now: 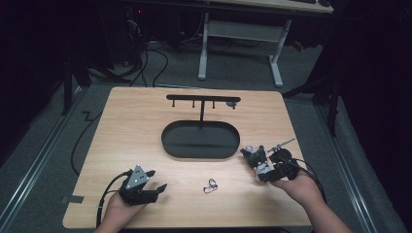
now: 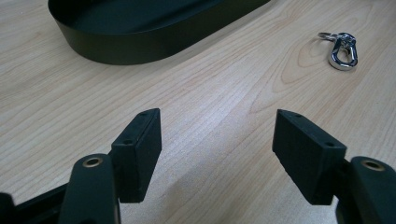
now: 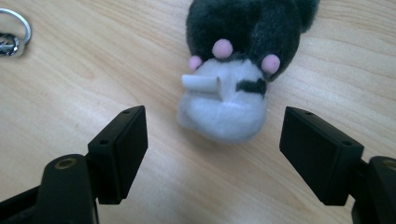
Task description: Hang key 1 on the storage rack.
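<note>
One view, the right tool's, shows plush toy [image 3: 236,70] pink paws.

Beyond the tray [image 1: 200,141]: we cannot make out what hangs at the right end of the stand's crossbar [image 1: 203,98]; too small. The tray's far rim is cut off by the top edge in the left gripper view. Right of the tray, the plush toy [image 3: 236,70] loses its dark upper part past the top edge in the right gripper view. The key ring [image 3: 11,32] is clipped at that view's left edge. In the high view, the right gripper [image 1: 265,167] partly covers the toy.
</note>
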Motion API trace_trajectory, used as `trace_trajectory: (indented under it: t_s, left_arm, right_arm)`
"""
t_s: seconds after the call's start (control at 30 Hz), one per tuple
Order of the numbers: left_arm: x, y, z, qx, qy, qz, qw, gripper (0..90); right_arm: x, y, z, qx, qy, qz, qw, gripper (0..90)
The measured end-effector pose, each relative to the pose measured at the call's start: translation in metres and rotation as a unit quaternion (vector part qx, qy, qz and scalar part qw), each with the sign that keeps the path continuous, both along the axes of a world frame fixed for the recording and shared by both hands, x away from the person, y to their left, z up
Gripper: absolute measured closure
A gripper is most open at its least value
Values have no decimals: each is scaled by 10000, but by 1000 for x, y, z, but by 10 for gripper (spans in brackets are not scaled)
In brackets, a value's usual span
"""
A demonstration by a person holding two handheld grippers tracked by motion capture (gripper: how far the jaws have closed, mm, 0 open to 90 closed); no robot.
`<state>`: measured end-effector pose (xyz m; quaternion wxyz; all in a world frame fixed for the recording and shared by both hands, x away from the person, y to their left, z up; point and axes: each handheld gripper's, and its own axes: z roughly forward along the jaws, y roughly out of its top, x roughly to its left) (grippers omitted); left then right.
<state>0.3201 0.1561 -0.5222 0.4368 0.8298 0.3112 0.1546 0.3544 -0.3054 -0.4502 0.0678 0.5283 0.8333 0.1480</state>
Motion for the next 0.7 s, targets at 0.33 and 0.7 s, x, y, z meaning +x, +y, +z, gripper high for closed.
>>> trace_trajectory:
  t_s: [0.33,0.7]
  left_arm:
    - [1,0,-1,5,13,-33,10000,335]
    - [0,-1,-2,61,17,-92,9999,336]
  right_arm:
    - [13,7,-19,21,142,9,9999,239]
    - [20,2,-33,41,289,-197,9994,334]
